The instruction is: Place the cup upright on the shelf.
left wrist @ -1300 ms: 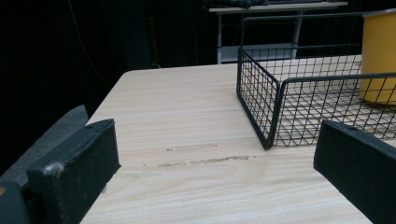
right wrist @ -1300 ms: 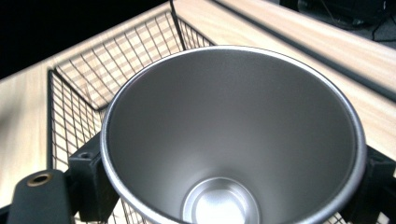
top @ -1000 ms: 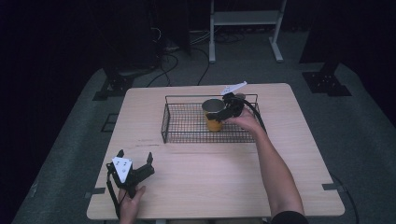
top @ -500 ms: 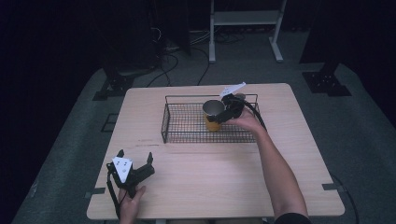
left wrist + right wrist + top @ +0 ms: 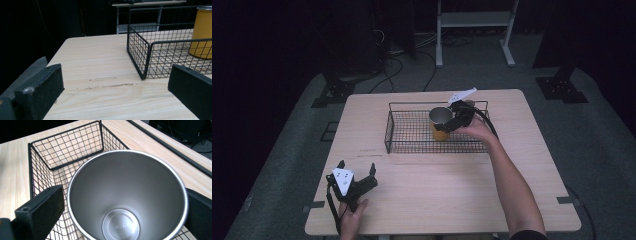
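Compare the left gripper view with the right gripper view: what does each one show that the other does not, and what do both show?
The left gripper view alone shows the cup's yellow outer wall from the side, standing in the basket, and a stretch of bare table with faint scuff marks between its own widely parted jaws.

The right gripper view alone looks down into the cup, showing its steel interior and round bottom, with one black jaw on either side of the rim.

Both show the black wire basket on the pale wooden table, and the cup inside it.
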Tool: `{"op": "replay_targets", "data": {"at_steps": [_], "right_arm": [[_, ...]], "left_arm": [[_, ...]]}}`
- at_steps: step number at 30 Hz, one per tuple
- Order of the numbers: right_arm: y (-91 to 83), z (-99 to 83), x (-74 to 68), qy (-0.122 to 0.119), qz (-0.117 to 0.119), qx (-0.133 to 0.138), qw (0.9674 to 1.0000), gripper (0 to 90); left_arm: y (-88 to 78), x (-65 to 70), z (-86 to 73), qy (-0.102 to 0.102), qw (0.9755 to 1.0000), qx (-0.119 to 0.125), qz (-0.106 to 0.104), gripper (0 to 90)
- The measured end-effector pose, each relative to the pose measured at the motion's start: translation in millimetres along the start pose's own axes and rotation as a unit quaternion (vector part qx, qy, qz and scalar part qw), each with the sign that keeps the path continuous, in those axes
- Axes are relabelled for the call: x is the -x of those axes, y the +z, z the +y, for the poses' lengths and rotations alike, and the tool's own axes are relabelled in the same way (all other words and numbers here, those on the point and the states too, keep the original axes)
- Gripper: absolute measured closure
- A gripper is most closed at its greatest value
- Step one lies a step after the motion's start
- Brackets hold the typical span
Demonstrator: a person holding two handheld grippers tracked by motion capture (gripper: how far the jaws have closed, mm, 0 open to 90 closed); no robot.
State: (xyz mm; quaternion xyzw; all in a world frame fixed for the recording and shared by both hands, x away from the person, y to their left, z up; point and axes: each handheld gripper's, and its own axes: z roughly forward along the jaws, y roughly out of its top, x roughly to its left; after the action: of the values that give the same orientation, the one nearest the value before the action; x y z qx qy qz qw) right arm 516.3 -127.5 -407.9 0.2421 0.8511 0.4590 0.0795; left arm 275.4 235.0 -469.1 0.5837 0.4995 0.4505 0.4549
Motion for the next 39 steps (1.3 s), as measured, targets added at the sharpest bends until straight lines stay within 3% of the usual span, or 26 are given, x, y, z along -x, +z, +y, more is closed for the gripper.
{"op": "replay_targets", "data": {"at_steps": [23,39], "right_arm": [[-24.9,8.5,1.2,0.007,-0.008,0.028,0.9996,0.0],[-51.5,13.5,-1.5,0.011,0.0,0.057,0.9983,0.0]], "left_arm": [[0.3,0.8,0.1,0.001,1.0,-0.001,0.005,0.0],[0.3,0.9,0.0,0.002,1.0,-0.001,0.004,0.0]]}}
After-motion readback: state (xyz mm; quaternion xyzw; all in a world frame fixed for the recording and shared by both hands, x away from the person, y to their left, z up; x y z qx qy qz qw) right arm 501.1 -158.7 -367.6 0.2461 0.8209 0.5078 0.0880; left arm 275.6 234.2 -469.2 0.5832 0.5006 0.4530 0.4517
